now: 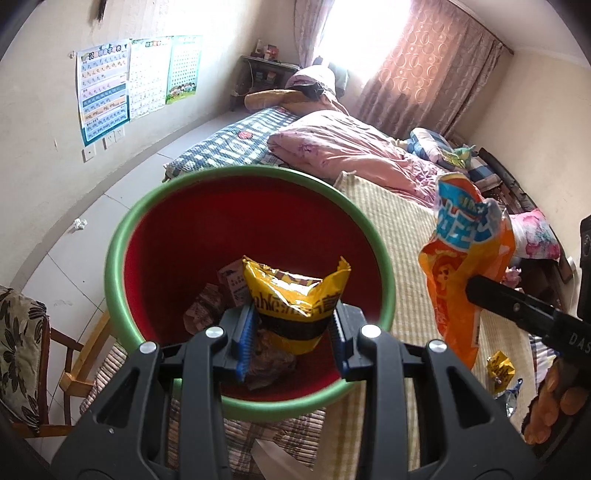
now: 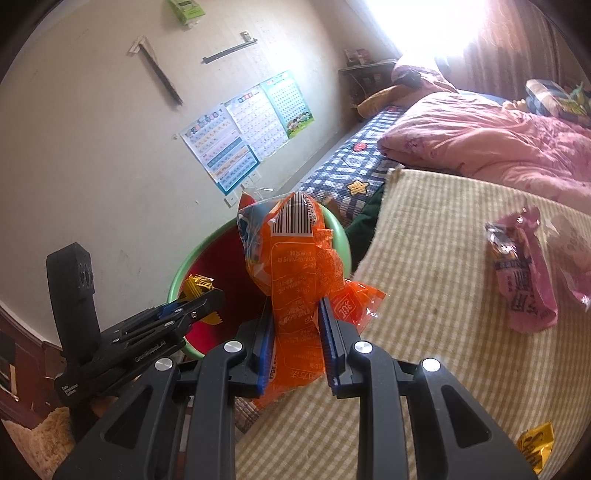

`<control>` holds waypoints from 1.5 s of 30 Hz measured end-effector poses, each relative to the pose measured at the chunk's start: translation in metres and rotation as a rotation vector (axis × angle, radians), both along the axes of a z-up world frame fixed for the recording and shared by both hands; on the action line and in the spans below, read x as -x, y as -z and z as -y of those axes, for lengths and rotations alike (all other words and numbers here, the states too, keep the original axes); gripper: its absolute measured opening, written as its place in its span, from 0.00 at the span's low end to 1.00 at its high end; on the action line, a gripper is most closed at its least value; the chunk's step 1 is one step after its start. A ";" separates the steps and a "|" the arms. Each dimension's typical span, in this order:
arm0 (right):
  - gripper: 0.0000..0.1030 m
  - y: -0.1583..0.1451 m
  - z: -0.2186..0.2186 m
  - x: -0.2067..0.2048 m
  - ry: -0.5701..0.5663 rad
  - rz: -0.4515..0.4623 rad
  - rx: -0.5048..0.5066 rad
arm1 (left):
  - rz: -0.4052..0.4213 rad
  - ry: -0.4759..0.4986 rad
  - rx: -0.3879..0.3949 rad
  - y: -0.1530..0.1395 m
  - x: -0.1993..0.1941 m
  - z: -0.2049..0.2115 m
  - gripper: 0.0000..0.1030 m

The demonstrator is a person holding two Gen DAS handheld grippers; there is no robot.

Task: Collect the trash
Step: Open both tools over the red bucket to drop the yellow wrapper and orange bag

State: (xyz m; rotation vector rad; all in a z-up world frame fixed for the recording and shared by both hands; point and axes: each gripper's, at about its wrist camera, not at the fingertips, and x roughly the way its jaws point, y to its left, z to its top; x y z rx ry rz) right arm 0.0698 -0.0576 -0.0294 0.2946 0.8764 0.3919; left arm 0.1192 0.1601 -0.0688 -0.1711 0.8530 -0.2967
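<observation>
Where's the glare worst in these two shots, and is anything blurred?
Left wrist view: the window is blown out white, wrappers sharp. Right wrist view: glare floods the top right corner, washing out the curtain; both bend straight lines at the edges.

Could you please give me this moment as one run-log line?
left hand-held gripper: shut on yellow wrapper, over red bin | right hand-held gripper: shut on orange bag, beside bin | pink wrapper: on mat

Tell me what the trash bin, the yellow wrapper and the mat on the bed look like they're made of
Trash bin: likely molded plastic, smooth red inside, green rim with soft sheen. Yellow wrapper: thin plastic or foil film, glossy, sharply creased. Mat: seemingly woven straw or bamboo, matte, with fine ribbed stripes.
</observation>
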 end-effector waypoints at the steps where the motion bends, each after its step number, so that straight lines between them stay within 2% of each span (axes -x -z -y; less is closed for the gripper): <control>1: 0.22 -0.001 -0.003 -0.001 -0.005 0.004 0.002 | 0.006 -0.002 -0.002 -0.002 -0.002 -0.001 0.32; 7: 0.22 -0.006 -0.015 -0.010 -0.023 0.021 0.005 | 0.032 -0.011 -0.003 -0.008 -0.012 -0.008 0.32; 29: 0.24 -0.004 -0.046 -0.039 -0.040 0.023 0.009 | 0.008 0.006 -0.014 0.002 -0.029 -0.015 0.33; 32: 0.26 -0.005 -0.045 -0.041 -0.029 0.028 -0.010 | 0.009 -0.020 -0.013 0.002 -0.029 -0.017 0.43; 36: 0.39 -0.005 -0.042 -0.039 -0.020 0.029 -0.027 | 0.003 -0.047 -0.008 0.004 -0.027 -0.023 0.53; 45: 0.48 -0.015 -0.032 -0.026 -0.029 0.057 -0.046 | 0.013 -0.082 -0.012 0.000 -0.014 -0.020 0.58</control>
